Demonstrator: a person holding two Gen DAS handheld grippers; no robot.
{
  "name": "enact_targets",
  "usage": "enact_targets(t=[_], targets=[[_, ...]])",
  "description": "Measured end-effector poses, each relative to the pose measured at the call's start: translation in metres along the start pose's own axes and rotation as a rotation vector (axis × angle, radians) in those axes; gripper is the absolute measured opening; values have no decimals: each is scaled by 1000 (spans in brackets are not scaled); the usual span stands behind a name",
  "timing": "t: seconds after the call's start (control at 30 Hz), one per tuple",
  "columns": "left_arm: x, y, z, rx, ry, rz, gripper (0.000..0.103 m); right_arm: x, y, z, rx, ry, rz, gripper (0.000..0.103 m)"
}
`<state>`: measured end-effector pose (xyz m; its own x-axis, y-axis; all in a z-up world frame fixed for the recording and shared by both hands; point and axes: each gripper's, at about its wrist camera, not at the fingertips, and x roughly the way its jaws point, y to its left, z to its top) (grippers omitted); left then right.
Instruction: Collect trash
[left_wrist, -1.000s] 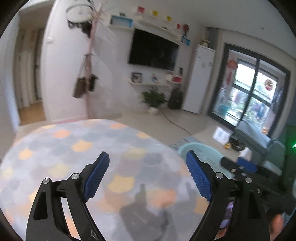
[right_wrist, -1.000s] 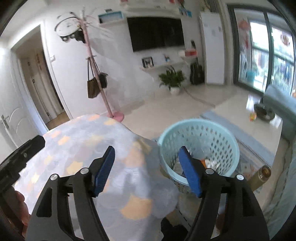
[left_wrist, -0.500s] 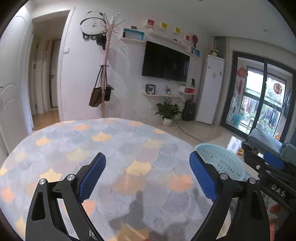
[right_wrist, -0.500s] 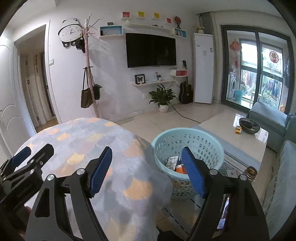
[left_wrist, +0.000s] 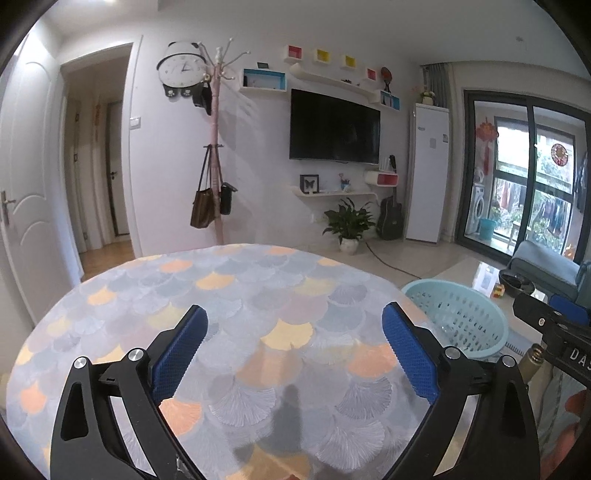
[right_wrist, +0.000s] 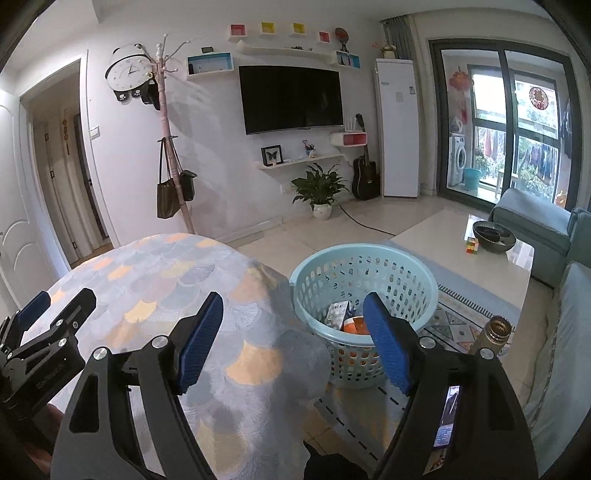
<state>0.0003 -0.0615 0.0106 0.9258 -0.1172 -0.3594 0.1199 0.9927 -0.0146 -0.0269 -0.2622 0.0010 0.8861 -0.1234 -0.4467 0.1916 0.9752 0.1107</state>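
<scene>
A light-blue plastic basket (right_wrist: 364, 282) stands on the floor right of the table; a white carton (right_wrist: 338, 313) and an orange item (right_wrist: 355, 325) lie inside. The basket also shows in the left wrist view (left_wrist: 458, 317). My left gripper (left_wrist: 293, 338) is open and empty above the round table with the scale-patterned cloth (left_wrist: 229, 291). My right gripper (right_wrist: 293, 325) is open and empty, above the table's right edge (right_wrist: 258, 280) and the basket. The left gripper also shows at the left of the right wrist view (right_wrist: 44, 332).
A metal flask (right_wrist: 493, 332) stands on the patterned rug right of the basket. A low coffee table (right_wrist: 480, 258) with a dark bowl and a blue sofa (right_wrist: 532, 218) lie to the right. A coat stand (left_wrist: 214, 147), TV and potted plant (left_wrist: 349, 225) are by the far wall.
Both views have tilted up and steadied, from a blurred look down at the table and basket to a level view of the room. Both grippers stay open and empty.
</scene>
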Motion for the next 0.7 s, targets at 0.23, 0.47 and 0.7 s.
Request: enact_targets(t=[0.23, 0.47, 0.7], targets=[[-1, 3, 1, -17, -3, -6, 94, 0, 0, -2, -2, 0, 8, 77], [-3, 4, 1, -27, -18, -3, 94, 2, -1, -1, -12, -3, -2, 79], [-2, 5, 1, -48, -19, -12, 94, 0, 2, 0, -18, -7, -5, 79]])
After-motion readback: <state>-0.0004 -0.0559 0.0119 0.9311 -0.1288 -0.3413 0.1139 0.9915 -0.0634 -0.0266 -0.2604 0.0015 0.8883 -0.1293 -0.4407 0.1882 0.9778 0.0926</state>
